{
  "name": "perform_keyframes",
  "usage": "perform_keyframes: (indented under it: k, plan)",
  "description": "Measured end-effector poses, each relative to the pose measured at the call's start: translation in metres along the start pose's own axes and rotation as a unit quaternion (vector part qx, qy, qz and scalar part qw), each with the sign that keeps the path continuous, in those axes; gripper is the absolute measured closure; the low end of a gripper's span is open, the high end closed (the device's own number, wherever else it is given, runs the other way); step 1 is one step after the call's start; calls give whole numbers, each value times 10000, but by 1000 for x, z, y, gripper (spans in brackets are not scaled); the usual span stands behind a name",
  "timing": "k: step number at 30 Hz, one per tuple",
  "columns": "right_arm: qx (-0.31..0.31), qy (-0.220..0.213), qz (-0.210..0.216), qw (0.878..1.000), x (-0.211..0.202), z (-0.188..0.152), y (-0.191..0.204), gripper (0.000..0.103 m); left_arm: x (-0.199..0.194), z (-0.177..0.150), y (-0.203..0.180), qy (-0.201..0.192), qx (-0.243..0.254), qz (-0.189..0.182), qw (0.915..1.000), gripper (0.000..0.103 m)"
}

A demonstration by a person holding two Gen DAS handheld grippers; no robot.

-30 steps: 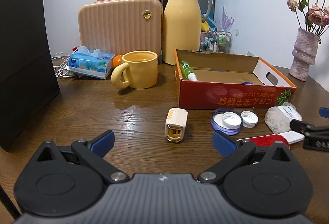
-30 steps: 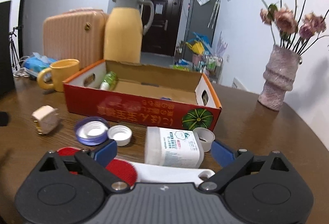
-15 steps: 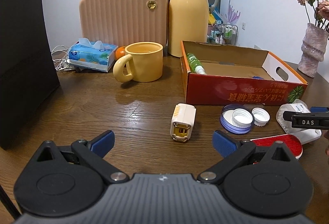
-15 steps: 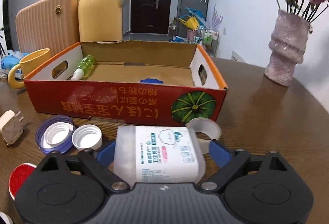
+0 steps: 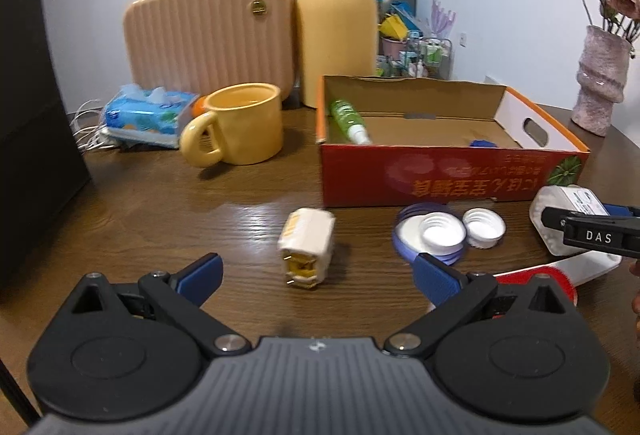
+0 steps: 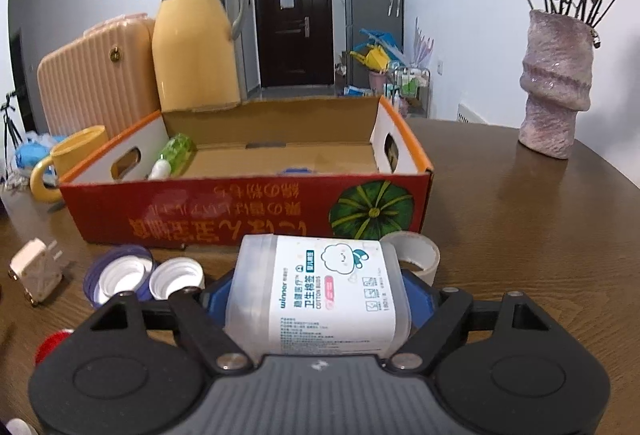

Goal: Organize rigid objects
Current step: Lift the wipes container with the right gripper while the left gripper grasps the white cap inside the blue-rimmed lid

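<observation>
Dark wood-grain table (image 6: pixel 520 195) fills both views; low centre of the right view, the right gripper (image 6: pixel 320 291) is closing, blue pads at both sides of a translucent cotton bud tub (image 6: pixel 320 295), long axis pointing up-frame at the red cardboard box (image 6: pixel 248 211); the left gripper (image 5: pixel 316 271) gapes wide, empty, a cream plug adapter (image 5: pixel 306 243) just beyond on bare wood; ridged bottle caps (image 5: pixel 482 227) lie right.
</observation>
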State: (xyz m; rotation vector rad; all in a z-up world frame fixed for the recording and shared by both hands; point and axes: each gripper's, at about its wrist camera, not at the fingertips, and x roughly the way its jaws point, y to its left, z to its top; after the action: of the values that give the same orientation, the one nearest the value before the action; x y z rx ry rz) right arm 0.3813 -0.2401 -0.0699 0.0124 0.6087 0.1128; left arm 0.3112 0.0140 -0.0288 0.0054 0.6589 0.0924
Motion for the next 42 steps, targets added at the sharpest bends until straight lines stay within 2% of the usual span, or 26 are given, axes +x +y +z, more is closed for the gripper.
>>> perform_keyframes:
  k: [6,13,18,20,24,30,42]
  plan:
    - [172,-215,69,9996,-11,5,-8,22,10,17,-25,-12,104,-86,9999,0]
    - [271,-434,77,9987,-22,9,-20,22,30,29,-51,101,-24,-228,9997,0]
    - [385,-525,50,9979,-26,11,-32,22,45,32,-68,196,-7,-200,9996,12]
    - [409,-566,59,9975,-29,11,-36,22,50,34,-71,233,-35,-229,9995,22]
    - [440,-633,58,9970,-33,12,-40,22,60,37,-73,335,-124,-322,9988,24]
    - [455,-666,77,9967,-36,12,-40,22,72,38,-75,461,-123,-421,9980,44]
    - [443,-650,64,9969,-36,11,-38,22,85,40,-73,726,-253,-646,9949,45]
